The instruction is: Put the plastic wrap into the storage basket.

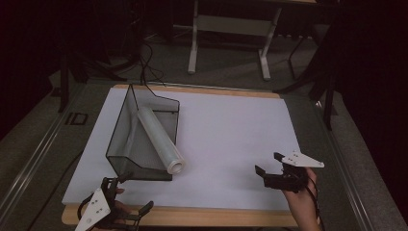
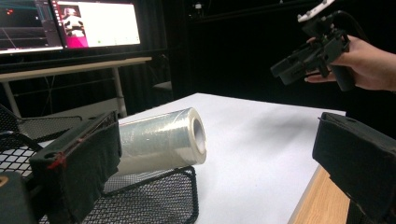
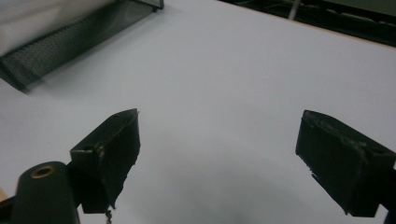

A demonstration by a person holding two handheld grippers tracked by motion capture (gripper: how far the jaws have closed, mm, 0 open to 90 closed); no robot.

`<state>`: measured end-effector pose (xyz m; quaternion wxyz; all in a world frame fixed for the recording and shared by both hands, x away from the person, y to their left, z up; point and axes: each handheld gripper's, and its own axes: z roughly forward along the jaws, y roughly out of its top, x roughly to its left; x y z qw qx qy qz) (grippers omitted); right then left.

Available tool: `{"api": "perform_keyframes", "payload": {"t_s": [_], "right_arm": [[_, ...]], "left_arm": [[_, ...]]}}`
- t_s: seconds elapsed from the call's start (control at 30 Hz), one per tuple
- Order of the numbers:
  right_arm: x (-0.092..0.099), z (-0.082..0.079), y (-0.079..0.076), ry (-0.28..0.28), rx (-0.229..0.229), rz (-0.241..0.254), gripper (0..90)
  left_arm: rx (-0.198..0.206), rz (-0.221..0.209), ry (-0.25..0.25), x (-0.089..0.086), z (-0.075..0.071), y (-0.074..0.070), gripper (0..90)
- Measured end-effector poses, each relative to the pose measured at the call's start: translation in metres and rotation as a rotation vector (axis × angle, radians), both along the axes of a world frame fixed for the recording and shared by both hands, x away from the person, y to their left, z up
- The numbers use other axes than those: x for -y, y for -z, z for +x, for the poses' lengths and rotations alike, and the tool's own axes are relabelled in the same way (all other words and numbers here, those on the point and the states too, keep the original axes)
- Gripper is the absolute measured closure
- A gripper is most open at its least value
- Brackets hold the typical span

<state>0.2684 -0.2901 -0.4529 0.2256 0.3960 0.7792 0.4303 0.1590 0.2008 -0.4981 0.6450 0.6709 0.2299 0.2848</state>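
Roll of clear film (image 1: 159, 140) lies tilted in the black mesh tray (image 1: 126, 144) on the left part of the white worktop (image 1: 226, 139), its open end sticking out over the tray's low front edge. Left gripper (image 1: 129, 195) sits at the near worktop edge just in front of the tray, jaws wide apart, holding nothing. Right gripper (image 1: 269, 163) hovers over bare worktop at the near right, well apart from the roll, jaws spread wide, nothing between them.
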Motion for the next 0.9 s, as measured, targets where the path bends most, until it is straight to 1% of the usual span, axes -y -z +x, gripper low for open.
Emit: {"api": "perform_keyframes", "payload": {"t_s": [0.07,0.13,0.23,0.37,0.43,0.6,0.7,0.9], "right_arm": [[0.002,-0.001,0.002,0.006,-0.003,-0.002,13.7],[0.006,-0.002,0.009,0.013,-0.015,-0.002,13.6],[0.011,-0.005,0.014,0.025,-0.015,0.009,13.4],[0.017,-0.009,0.023,0.040,-0.018,-0.015,13.2],[0.020,-0.011,0.028,0.045,-0.023,-0.015,13.2],[0.023,-0.009,0.035,0.056,-0.039,-0.014,13.2],[0.023,-0.007,0.039,0.056,-0.045,-0.029,13.3],[0.023,-0.005,0.041,0.053,-0.048,-0.036,13.3]], "left_arm": [[0.000,0.000,0.000,0.000,0.000,0.000,1.6],[0.002,0.001,0.000,0.000,0.000,0.000,1.6],[0.004,0.000,-0.001,-0.001,0.000,0.000,1.6],[0.003,0.000,0.000,-0.001,0.000,0.000,1.5],[0.003,0.000,0.000,-0.001,-0.001,0.000,1.6],[0.003,0.003,0.001,-0.001,0.000,0.000,1.6],[0.002,0.001,0.002,-0.001,0.000,0.000,1.6],[0.001,0.006,0.006,0.000,0.000,0.000,1.5]]}}
